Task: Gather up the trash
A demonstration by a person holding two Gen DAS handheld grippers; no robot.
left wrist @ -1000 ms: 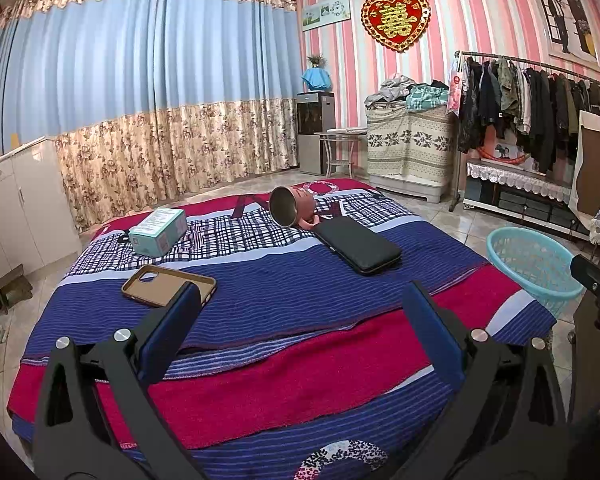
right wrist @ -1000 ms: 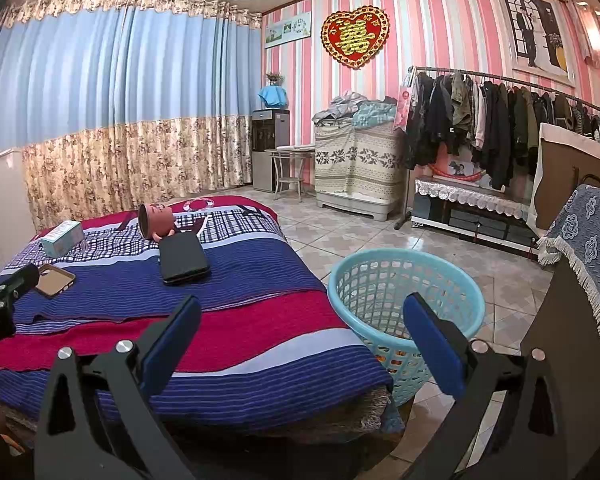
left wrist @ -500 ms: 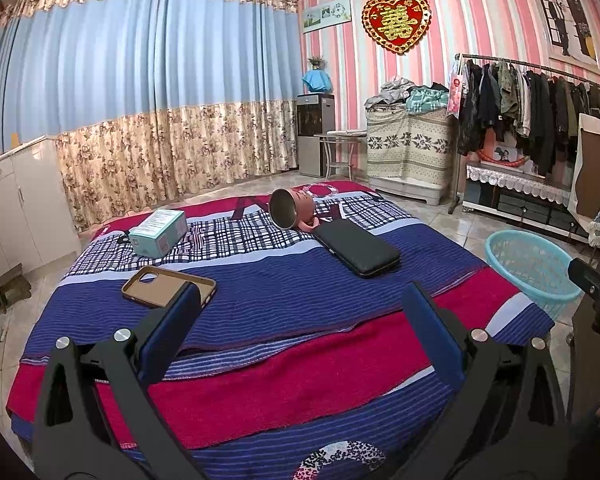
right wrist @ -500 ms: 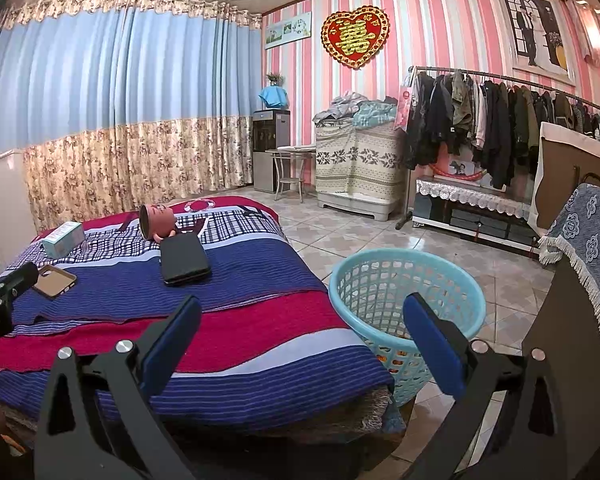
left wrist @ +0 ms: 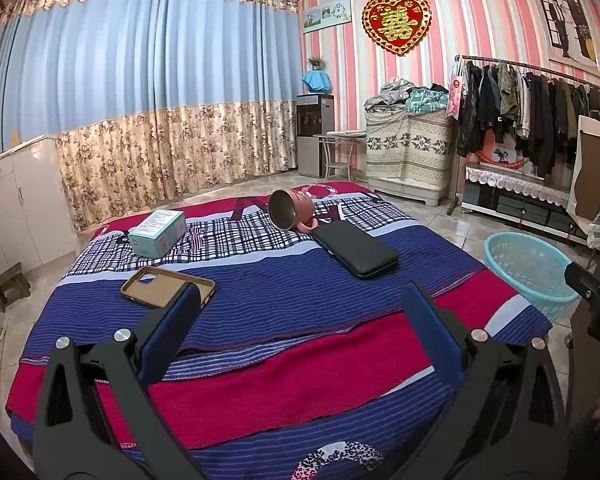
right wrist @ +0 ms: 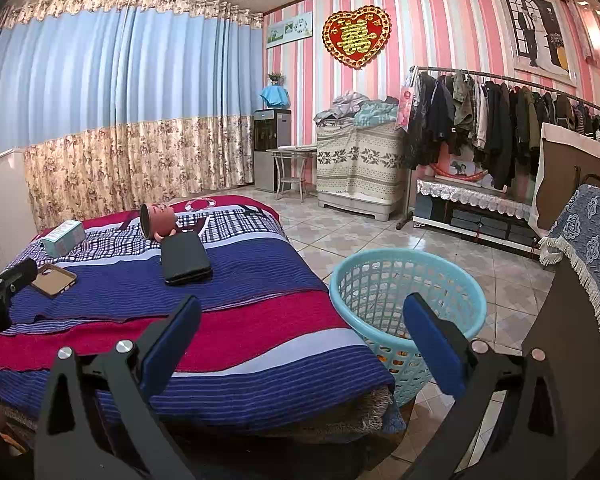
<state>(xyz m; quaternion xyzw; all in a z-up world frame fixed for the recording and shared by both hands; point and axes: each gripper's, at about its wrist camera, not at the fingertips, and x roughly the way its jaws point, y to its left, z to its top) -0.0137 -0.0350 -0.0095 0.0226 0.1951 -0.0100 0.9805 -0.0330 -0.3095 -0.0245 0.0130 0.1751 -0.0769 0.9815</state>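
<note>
On the striped bed lie a teal box, a brown phone case, a tipped pink mug and a black wallet-like case. The same items show in the right wrist view: box, phone case, mug, black case. A light-blue plastic basket stands on the floor beside the bed, also in the left wrist view. My left gripper is open and empty above the bed's near edge. My right gripper is open and empty, near the basket.
A clothes rack and low shelf stand along the right wall. A covered chair is close on the right. A white cabinet stands left of the bed. A covered cabinet and water dispenser stand at the far wall.
</note>
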